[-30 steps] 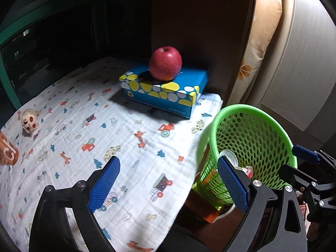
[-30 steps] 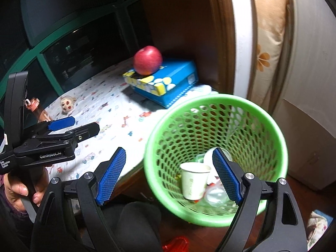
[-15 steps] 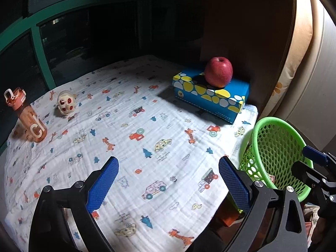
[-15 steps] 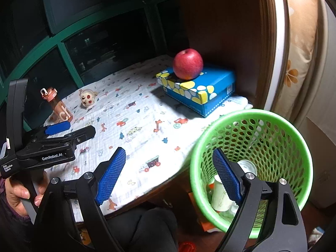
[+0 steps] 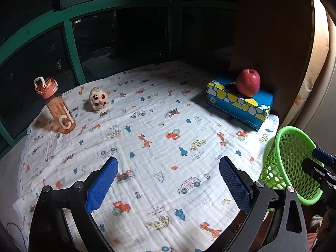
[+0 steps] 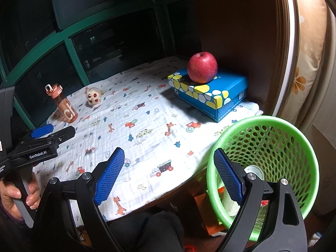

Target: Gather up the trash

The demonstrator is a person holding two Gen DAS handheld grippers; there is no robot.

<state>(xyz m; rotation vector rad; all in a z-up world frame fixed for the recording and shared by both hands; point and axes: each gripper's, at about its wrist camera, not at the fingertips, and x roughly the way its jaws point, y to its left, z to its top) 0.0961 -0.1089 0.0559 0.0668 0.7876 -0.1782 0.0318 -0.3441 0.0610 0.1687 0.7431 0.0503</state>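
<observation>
A green mesh trash basket [image 6: 273, 126] stands off the table's right edge; it also shows in the left wrist view [image 5: 287, 153]. Inside it lie a paper cup and a clear lid [image 6: 254, 171]. My left gripper [image 5: 168, 180] is open and empty above the patterned tablecloth [image 5: 147, 138]. It shows from the side in the right wrist view [image 6: 42, 134]. My right gripper [image 6: 168, 176] is open and empty, spanning the table's front edge and the basket's left rim.
A red apple [image 5: 248, 82] sits on a blue tissue box [image 5: 239, 103] at the back right. An orange water bottle [image 5: 54, 105] and a small plush toy [image 5: 98, 98] stand at the back left. A dark window lies behind, a wooden panel [image 6: 241, 31] at right.
Both grippers have pulled back and swung left, from over the basket toward the table. The bottle and toy have come into view. Both grippers stay open.
</observation>
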